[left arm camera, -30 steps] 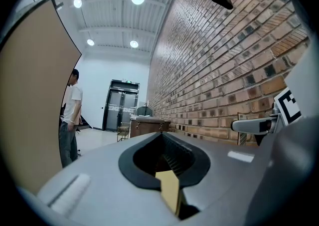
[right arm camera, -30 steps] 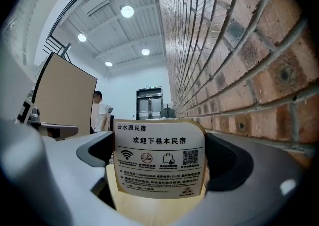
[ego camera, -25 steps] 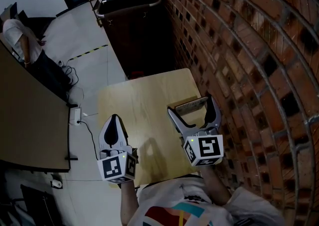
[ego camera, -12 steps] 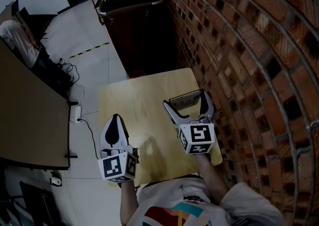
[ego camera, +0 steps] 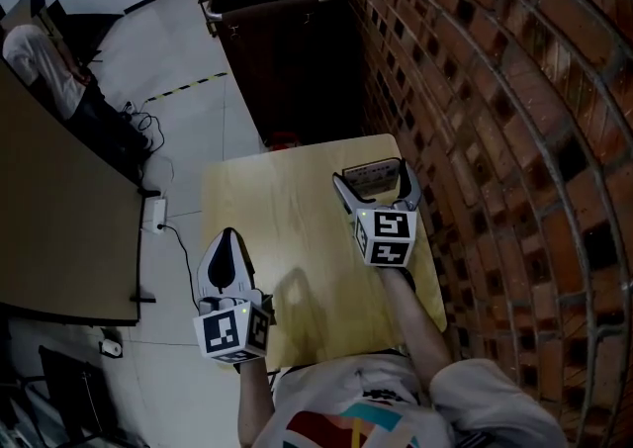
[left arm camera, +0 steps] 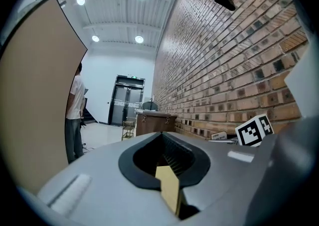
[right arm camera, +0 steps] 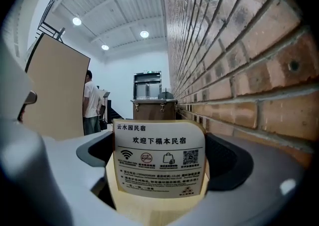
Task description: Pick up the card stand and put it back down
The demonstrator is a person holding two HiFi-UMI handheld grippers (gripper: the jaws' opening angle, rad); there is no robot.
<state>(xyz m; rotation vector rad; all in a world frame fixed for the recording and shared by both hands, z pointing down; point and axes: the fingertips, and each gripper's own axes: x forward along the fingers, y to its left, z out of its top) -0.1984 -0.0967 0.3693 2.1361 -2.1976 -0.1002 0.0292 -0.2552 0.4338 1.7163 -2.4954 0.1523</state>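
Step in hand, as I judge it: pre-grasp. Your right gripper sets its jaws wide apart either side of the card stand, which stands on the worktop beside the brick wall. Your left gripper has its jaws together, empty. Next: close evenly on the stand's edges, then lift.

Right tool now around card stand

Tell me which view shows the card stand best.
The right gripper view: the card stand stands close between the jaws, its printed face toward the camera. The head view shows it small and dark from above. The left gripper view shows at most a distant sliver.
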